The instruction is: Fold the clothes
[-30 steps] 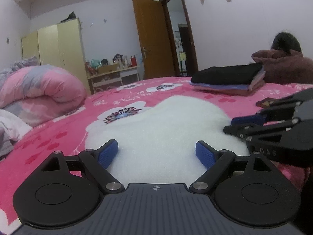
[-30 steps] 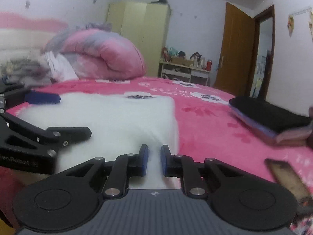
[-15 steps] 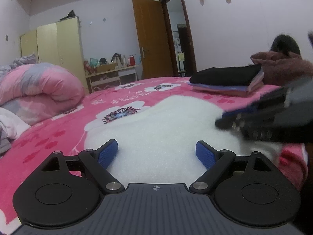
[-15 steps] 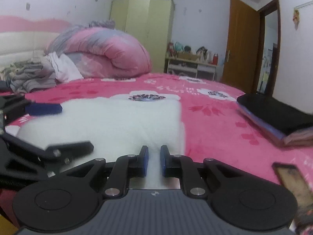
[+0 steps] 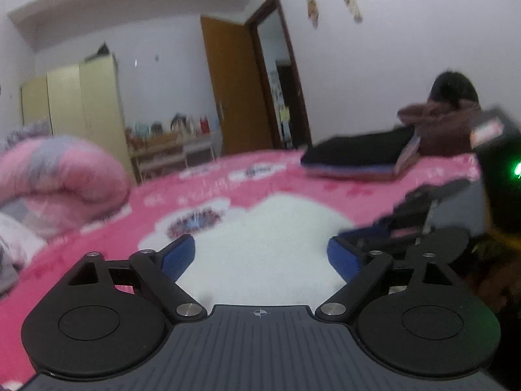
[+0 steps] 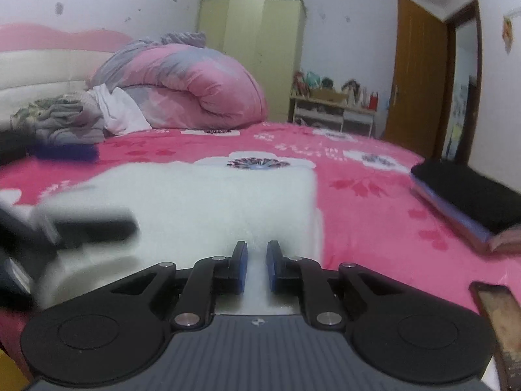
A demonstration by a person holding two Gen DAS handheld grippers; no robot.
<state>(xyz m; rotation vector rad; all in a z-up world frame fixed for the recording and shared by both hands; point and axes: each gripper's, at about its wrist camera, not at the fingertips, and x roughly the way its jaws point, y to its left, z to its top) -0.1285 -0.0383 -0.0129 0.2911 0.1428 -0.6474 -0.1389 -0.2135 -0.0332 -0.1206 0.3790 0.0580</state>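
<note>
Left gripper [image 5: 260,255]: blue pads spread wide, nothing between them; hovers low over near edge of white fleece garment [image 5: 260,244]. Also seen blurred at left of right wrist view.
Right gripper [image 6: 255,267]: pads drawn nearly together w/ a narrow gap; white fleece shows in the gap, can't tell if it's actually nipped. Sits at garment's near edge. In left wrist view it shows blurred on the right, green light on its body.
Garment: 1 white fleece piece, lying flat as a rough rectangle on pink floral bedsheet [image 6: 374,202], towards the near side of bed, between the 2 grippers.
Folded stack [image 6: 469,195]: 1 pile at right side of bed, black item on top, purple & pink layers under; well apart from white piece.
Brown fuzzy item [image 5: 446,127]: 1, just behind the stack.
Quilt [image 6: 192,88]: 1 rolled pink/grey quilt at far side of bed.
Unfolded heap [image 6: 65,120]: grey & white clothes beside quilt, count unclear.
Phone-like object [image 6: 498,319]: 1, near right corner, partly cut off.
Room: 1 yellow wardrobe [image 6: 254,52], 1 brown door [image 6: 416,75], 1 cluttered white desk [image 6: 332,110].
</note>
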